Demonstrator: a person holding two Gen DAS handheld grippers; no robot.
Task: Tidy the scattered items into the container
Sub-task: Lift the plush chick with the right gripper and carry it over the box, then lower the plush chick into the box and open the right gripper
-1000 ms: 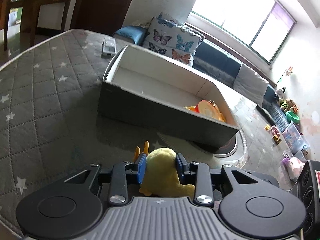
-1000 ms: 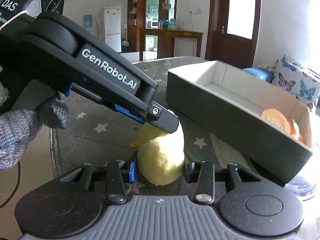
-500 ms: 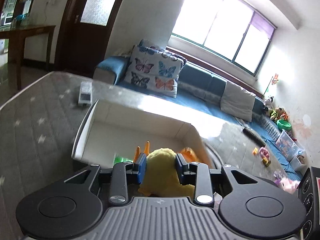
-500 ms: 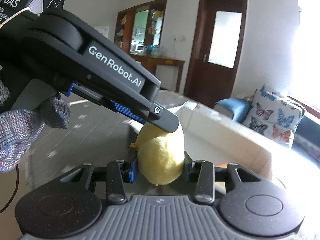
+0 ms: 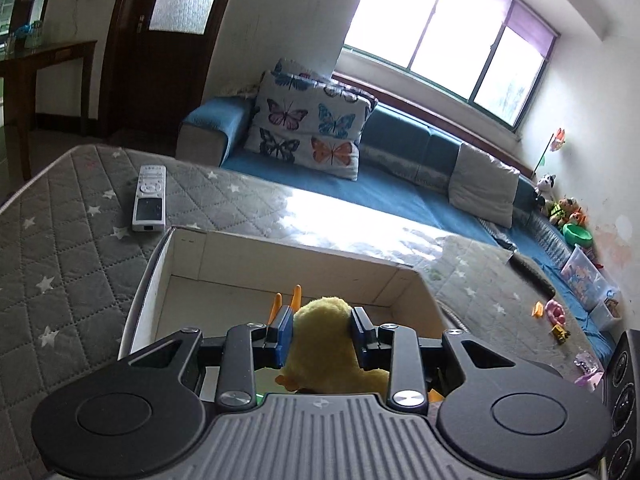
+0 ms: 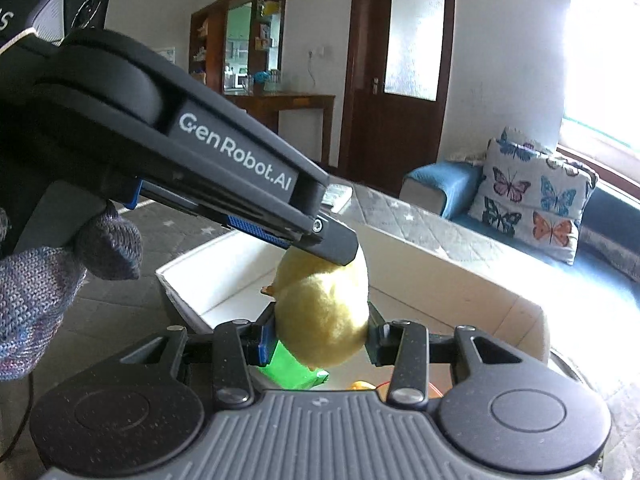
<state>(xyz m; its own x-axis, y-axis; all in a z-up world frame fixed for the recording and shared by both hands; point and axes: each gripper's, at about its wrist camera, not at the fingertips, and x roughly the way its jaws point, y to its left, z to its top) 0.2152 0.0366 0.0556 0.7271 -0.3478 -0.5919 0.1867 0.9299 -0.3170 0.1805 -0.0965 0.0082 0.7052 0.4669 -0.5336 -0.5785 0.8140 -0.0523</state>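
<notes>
A yellow plush duck (image 5: 328, 344) with orange feet is gripped by both grippers at once. My left gripper (image 5: 322, 326) is shut on it, and so is my right gripper (image 6: 320, 338). The duck (image 6: 324, 316) hangs in the air above the open white-lined box (image 5: 280, 256). In the right wrist view the left gripper's body (image 6: 224, 176) reaches in from the upper left onto the duck. A green item (image 6: 288, 372) and an orange item (image 6: 362, 385) lie in the box (image 6: 440, 280) below the duck.
A white remote control (image 5: 150, 198) lies on the grey quilted star-pattern surface (image 5: 60, 264) beyond the box's far left corner. A blue sofa with butterfly cushions (image 5: 312, 128) stands behind. Small toys (image 5: 554, 312) lie scattered at the right.
Both grippers have lifted the duck off the quilted surface and carried it forward, from in front of the box to above its inside. Both stay shut on it.
</notes>
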